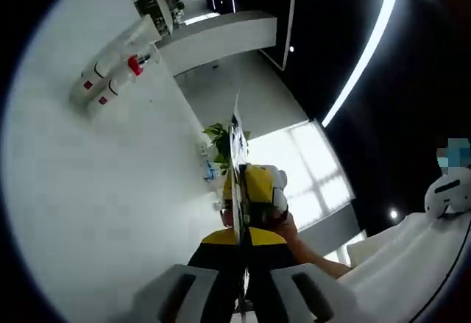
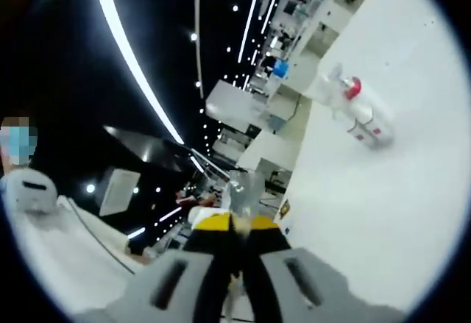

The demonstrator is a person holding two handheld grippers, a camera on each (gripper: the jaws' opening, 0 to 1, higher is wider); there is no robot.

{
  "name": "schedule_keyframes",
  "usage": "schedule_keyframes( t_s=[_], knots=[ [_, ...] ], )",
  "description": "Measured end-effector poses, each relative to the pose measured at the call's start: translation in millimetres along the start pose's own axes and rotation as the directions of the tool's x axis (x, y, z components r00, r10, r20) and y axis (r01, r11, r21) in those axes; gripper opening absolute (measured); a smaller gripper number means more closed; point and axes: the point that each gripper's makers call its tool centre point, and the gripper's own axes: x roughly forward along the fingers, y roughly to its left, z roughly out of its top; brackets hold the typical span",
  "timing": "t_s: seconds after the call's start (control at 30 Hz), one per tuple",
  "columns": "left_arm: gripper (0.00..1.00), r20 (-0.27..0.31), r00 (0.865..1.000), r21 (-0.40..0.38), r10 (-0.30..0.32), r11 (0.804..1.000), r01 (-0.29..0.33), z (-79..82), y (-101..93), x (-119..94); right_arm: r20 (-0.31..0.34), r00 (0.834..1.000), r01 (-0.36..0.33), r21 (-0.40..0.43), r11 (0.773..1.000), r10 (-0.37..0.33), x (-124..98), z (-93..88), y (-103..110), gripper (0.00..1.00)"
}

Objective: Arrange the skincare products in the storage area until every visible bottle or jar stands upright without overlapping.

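I am holding both grippers up and away from the white counter (image 1: 96, 213), and the bottles (image 1: 110, 69) are lying far from me, near the far end of it. In the left gripper view I am seeing several white bottles, some with red labels and one with a red collar (image 1: 135, 65), lying on their sides and pressed together. In the right gripper view the same group (image 2: 355, 109) is well apart from my fingers.

My left gripper (image 1: 243, 293) and the right gripper (image 2: 235, 286) are meeting over a thin, shiny, flat thing (image 1: 237, 143) that is standing edge-on between them. The fingers of each are looking nearly closed, but I cannot tell surely if they are gripping it.

The bottles are looking like smooth plastic, so I am expecting them to be light, stiff and a little slippery, and round bodies may be rolling when pushed. I am thinking the best hold is across the body, below the pump or cap, not on the nozzle.

The counter is plain, white and glossy. The room around is dark, with long light strips on the ceiling, shelves far behind, a green plant (image 1: 218, 140), and a person in white at the side.
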Motion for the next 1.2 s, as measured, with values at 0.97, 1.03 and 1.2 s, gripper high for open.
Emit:
schedule_keyframes(
  t_s=[0.97,1.03,1.2],
  knots=[
    [0.01,-0.19,0.982,0.084,0.007,0.996,0.009,-24.3,-3.6,-13.6,0.071,0.997,-0.041,-0.018,0.999,0.042,0.6,37.5,3.3,0.0],
    [0.02,-0.191,0.982,0.077,0.007,0.997,0.008,-25.4,-3.9,-13.1,0.072,0.997,-0.03,-0.008,1.0,0.031,0.1,36.8,1.1,0.0],
    [0.09,-0.176,0.984,0.034,-0.009,0.999,0.015,-23.6,-4.8,-7.8,0.052,0.998,-0.033,-0.019,0.999,0.034,4.7,28.7,4.5,0.0]
  ],
)
